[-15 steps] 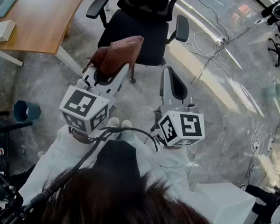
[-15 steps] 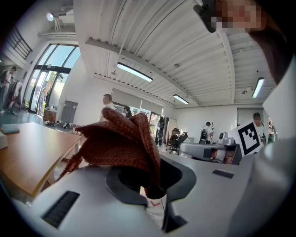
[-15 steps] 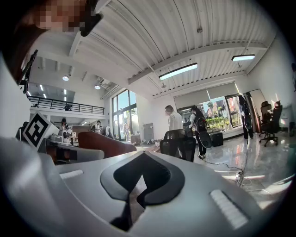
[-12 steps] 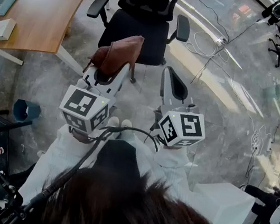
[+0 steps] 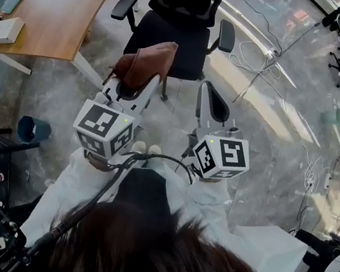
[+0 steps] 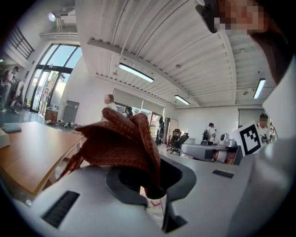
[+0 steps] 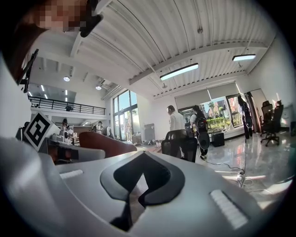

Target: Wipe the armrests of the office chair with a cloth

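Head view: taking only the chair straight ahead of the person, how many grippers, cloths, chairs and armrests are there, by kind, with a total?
Grippers: 2, left gripper and right gripper
Cloths: 1, brown cloth clamped in the left gripper
Chairs: 1, black office chair
Armrests: 2, armrest at view's left and armrest at view's right
Total: 6

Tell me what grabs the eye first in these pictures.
A rust-brown knitted cloth bunches up out of the left gripper, whose jaws are clamped on it. Just ahead, on the grey stone floor, stands a black mesh-backed office chair. The right gripper beside it is shut and empty.
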`<state>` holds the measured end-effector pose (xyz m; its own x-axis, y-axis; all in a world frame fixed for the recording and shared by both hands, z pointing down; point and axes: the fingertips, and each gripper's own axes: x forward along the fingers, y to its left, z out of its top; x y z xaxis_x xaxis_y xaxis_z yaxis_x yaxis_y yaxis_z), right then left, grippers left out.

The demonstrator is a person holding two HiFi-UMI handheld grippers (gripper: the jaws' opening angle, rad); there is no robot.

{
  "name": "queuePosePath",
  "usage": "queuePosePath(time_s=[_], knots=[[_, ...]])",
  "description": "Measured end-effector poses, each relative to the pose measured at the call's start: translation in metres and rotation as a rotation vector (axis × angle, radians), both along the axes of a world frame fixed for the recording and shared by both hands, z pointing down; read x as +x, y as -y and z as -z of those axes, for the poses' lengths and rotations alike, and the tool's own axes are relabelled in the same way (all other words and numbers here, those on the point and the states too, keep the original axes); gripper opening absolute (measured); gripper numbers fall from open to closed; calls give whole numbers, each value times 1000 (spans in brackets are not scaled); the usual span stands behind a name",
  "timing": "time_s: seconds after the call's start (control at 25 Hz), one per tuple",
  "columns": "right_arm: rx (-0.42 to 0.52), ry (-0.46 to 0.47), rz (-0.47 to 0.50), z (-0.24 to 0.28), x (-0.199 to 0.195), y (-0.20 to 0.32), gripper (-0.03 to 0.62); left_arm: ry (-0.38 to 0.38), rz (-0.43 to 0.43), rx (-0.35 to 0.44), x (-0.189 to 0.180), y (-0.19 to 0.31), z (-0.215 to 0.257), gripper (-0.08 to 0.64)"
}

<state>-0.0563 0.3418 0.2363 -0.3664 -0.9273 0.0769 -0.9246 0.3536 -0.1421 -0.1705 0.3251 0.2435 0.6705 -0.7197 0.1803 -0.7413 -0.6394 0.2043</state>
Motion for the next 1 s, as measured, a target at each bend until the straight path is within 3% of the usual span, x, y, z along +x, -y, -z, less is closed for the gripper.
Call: queuePosePath(time_s=[0.28,0.6,0.76,1.0], knots=[[2,10,45,-2,-3,8,2,9,73,11,-19,11,6,44],[-38,3,103,-21,-24,44,2,24,172,-28,-59,46,-10,44],[-66,-4,116,-34,-39,94,2,35,212,-60,-88,96,-27,44],[-99,-19,127,-52,-79,211,2,91,237,-100,-145,221,-51,44]])
